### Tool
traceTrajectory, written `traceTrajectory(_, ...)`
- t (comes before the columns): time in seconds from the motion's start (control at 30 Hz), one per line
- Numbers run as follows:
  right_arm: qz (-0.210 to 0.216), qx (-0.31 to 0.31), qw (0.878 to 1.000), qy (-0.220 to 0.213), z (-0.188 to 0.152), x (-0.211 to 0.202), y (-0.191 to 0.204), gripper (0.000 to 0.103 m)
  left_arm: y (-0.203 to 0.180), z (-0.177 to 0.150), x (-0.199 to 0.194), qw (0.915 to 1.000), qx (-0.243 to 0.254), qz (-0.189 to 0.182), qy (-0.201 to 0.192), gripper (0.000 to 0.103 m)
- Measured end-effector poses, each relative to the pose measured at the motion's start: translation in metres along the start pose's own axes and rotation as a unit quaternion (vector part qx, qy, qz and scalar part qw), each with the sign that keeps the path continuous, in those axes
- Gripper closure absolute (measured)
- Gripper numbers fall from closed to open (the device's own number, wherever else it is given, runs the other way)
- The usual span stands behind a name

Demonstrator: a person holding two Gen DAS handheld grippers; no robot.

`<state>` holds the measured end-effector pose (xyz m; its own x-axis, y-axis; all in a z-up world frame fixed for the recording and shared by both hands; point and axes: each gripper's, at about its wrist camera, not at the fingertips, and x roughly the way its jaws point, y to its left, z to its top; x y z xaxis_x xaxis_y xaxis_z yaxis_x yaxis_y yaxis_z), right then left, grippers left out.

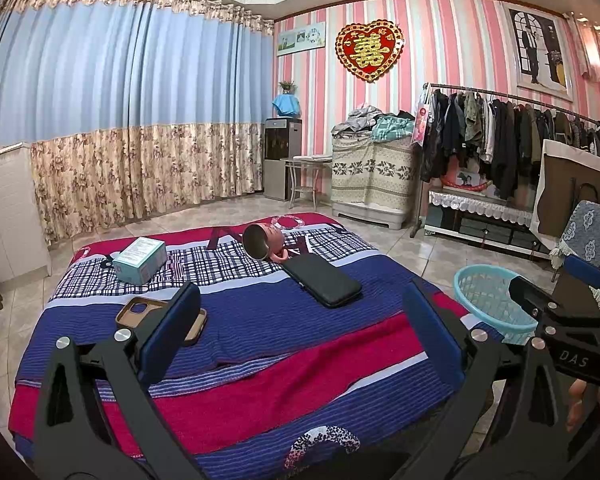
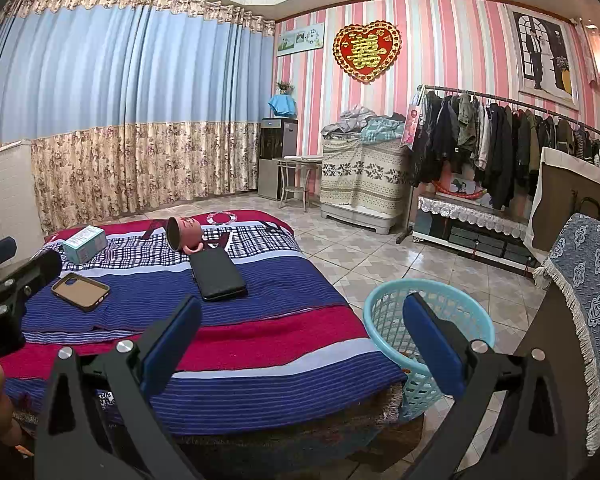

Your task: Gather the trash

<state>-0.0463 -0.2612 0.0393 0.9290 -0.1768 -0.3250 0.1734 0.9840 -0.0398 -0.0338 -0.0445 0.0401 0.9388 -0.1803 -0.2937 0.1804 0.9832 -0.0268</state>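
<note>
Left wrist view looks across a low table draped in a striped blue and red blanket [image 1: 260, 332], with the left gripper [image 1: 300, 328] hanging above its near half, jaws spread wide and nothing between them. On the blanket lie a teal carton [image 1: 140, 261] at the far left, a tan phone case [image 1: 162, 320] lying with its hollow side up, partly behind the left blue finger pad [image 1: 168, 332], a pink mug [image 1: 265, 242] tipped on its side with its mouth toward the camera, and a black phone wallet [image 1: 322, 280] touching the mug's handle. A light blue mesh basket [image 1: 488, 296] stands on the tiled floor just beside the table's right edge, and the right gripper [image 1: 540, 300] shows at that edge of the frame. Right wrist view has the right gripper [image 2: 300, 344] likewise wide open and empty, over the table's near right corner, its right finger [image 2: 432, 344] in front of the basket [image 2: 384, 320]. The carton [image 2: 85, 243], case [image 2: 81, 291], mug [image 2: 185, 233] and wallet [image 2: 218, 276] sit well apart from both grippers. A clothes rack [image 2: 500, 140] lines the striped wall.
</note>
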Motion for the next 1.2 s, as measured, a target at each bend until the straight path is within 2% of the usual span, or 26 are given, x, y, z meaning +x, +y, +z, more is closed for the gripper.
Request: traceTrajectory(1.2, 0.0, -0.001, 1.0, -0.001, -0.0001, 0.0003, 0.0001, 0.005, -0.0038, -0.0046, -0.0012, 1.0, 0.002, -0.003, 0.006, 0.005)
